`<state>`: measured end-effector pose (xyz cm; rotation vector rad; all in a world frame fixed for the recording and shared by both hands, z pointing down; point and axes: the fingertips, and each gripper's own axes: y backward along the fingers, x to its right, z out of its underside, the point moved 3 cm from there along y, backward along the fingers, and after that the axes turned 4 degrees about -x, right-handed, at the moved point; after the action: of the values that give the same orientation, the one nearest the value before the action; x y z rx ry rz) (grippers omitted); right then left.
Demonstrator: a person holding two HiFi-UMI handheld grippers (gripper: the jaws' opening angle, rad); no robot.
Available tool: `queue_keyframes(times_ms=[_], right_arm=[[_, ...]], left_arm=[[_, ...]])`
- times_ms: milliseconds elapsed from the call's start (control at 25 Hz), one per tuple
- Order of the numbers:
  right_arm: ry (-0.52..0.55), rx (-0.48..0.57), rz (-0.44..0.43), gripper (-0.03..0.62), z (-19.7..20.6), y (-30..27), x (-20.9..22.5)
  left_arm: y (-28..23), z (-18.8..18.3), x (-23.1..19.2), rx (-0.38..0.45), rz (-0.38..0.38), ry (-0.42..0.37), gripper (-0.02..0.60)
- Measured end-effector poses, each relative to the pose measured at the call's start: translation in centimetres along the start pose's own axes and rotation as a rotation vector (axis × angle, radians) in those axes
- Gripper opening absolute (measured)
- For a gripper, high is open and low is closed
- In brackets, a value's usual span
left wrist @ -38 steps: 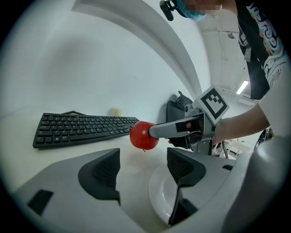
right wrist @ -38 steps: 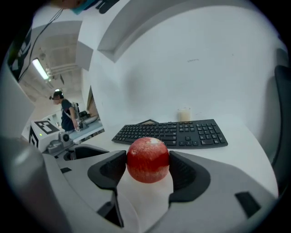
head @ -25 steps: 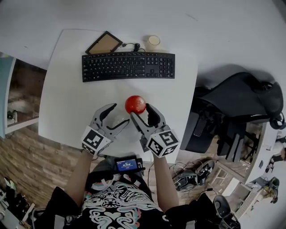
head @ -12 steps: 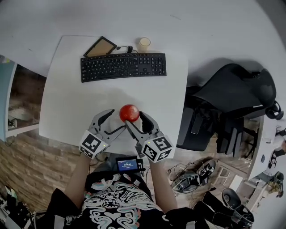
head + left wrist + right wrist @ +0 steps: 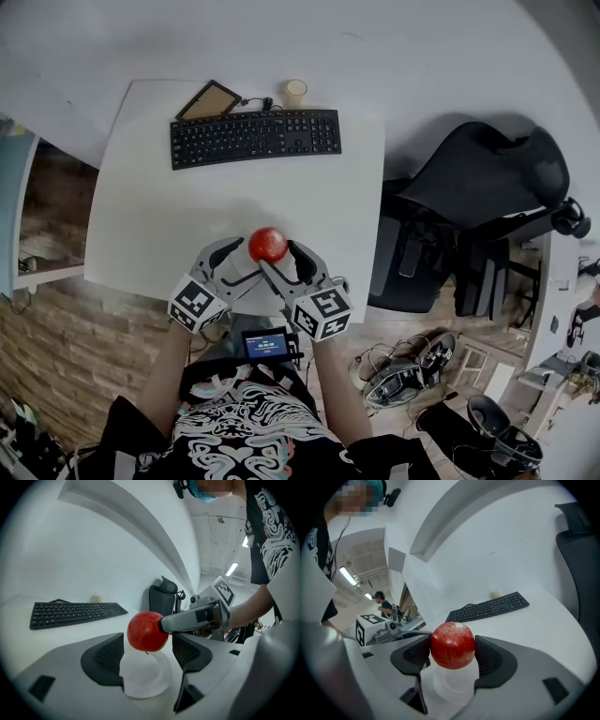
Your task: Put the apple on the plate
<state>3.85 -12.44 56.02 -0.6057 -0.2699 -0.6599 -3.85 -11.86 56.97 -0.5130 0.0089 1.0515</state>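
Red apple (image 5: 268,244) hangs clamped between the jaws of the right gripper (image 5: 278,256), which are closed on its two sides at about its widest part, stalk end pointing down. It hovers directly over a small white plate (image 5: 145,679), clear of it, with a gap showing between fruit and dish in the left gripper view. The grip across the middle looks chosen to keep the round fruit from slipping while it is lined up over the dish.

The left gripper (image 5: 242,260) sits low at the near edge of the white table (image 5: 150,206), its jaws spread wide to either side of the plate and gripping nothing; it appears placed there to frame or steady the dish. A black keyboard (image 5: 255,137) lies well apart at the far side of the table. The apple seems close to being set down: a short lowering and a release would finish the job.
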Motion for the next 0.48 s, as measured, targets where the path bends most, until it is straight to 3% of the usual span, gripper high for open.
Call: queue_keyframes(times_ms=[240,480], right_arm=[[0.017,-0.057,0.008,0.301,2.0,-0.7,0.0],[0.103,-0.135,0.015,0.301,2.9,-2.1,0.7]], left_arm=[[-0.9,1.9,0.7,-0.078,0.021,-0.006,0.313],[-1.8,3.0,-0.2,-0.167,0.010,-0.111,0.313]])
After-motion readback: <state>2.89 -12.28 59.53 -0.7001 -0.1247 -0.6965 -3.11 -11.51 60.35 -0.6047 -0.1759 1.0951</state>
